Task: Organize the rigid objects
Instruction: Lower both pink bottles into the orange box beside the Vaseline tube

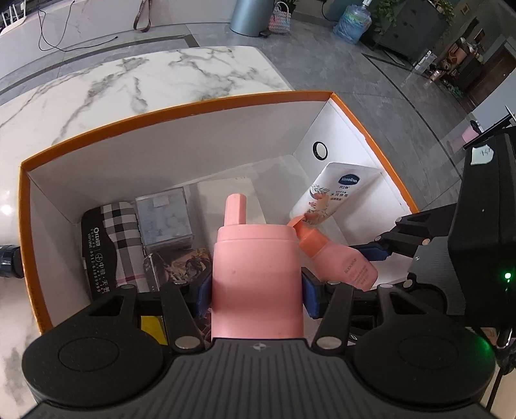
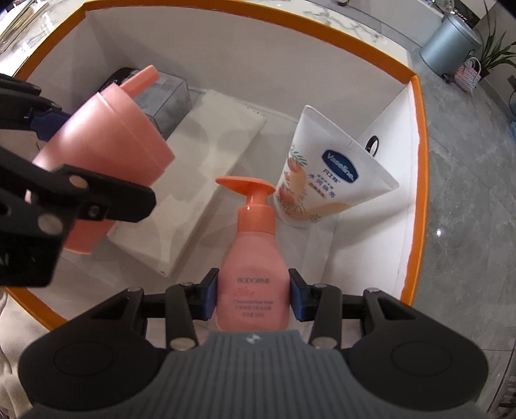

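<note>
Over the orange-rimmed box (image 1: 180, 111), left gripper (image 1: 257, 291) clamping pink cup (image 1: 256, 274), right gripper (image 2: 253, 298) clamping pump bottle (image 2: 251, 267)

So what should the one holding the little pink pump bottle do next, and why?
Probably lower it a bit more. The right hand-held gripper is shut on the small pink pump bottle, held over a bare patch of the orange-rimmed white box, between the flat white box and the leaning white Vaseline tube.

white marble table (image 1: 135, 80), grey tiled floor (image 1: 371, 83), grey bin (image 1: 250, 16)
</note>
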The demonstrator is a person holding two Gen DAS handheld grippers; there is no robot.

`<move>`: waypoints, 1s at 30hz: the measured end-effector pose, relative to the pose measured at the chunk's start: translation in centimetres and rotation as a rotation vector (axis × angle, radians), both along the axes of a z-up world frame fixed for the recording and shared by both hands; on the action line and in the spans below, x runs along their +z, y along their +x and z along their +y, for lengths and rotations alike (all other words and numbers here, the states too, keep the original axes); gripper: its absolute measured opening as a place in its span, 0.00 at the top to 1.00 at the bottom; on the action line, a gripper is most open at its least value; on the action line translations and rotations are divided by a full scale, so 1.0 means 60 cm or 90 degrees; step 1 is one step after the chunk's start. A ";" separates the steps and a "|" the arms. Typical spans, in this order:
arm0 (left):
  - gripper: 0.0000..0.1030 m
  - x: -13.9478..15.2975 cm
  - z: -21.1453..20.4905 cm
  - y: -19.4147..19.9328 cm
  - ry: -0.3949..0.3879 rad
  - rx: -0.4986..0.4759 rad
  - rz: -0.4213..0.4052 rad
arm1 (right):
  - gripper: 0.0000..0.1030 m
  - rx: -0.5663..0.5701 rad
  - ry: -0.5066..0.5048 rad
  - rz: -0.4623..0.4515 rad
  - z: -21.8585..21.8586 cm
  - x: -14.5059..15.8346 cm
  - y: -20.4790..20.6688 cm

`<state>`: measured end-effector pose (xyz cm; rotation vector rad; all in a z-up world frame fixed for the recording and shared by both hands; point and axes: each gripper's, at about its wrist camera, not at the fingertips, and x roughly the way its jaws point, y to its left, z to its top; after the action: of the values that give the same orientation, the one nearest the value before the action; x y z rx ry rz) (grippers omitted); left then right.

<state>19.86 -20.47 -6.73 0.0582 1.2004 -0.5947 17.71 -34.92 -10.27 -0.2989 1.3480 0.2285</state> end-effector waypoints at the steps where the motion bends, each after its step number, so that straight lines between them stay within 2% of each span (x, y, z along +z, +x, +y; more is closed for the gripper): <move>1: 0.40 -0.002 -0.001 0.001 0.000 0.000 0.002 | 0.57 0.002 0.000 0.001 0.001 -0.002 0.001; 21: 0.40 -0.022 -0.012 0.014 0.002 0.009 0.021 | 0.58 0.086 -0.075 -0.055 0.040 -0.010 0.043; 30: 0.40 -0.032 -0.034 0.013 -0.021 0.002 0.050 | 0.49 0.158 -0.082 -0.100 0.029 0.038 -0.023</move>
<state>20.64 -22.54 -8.67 0.0043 1.2662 -0.6185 16.33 -33.20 -7.99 -0.5826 1.1707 0.3189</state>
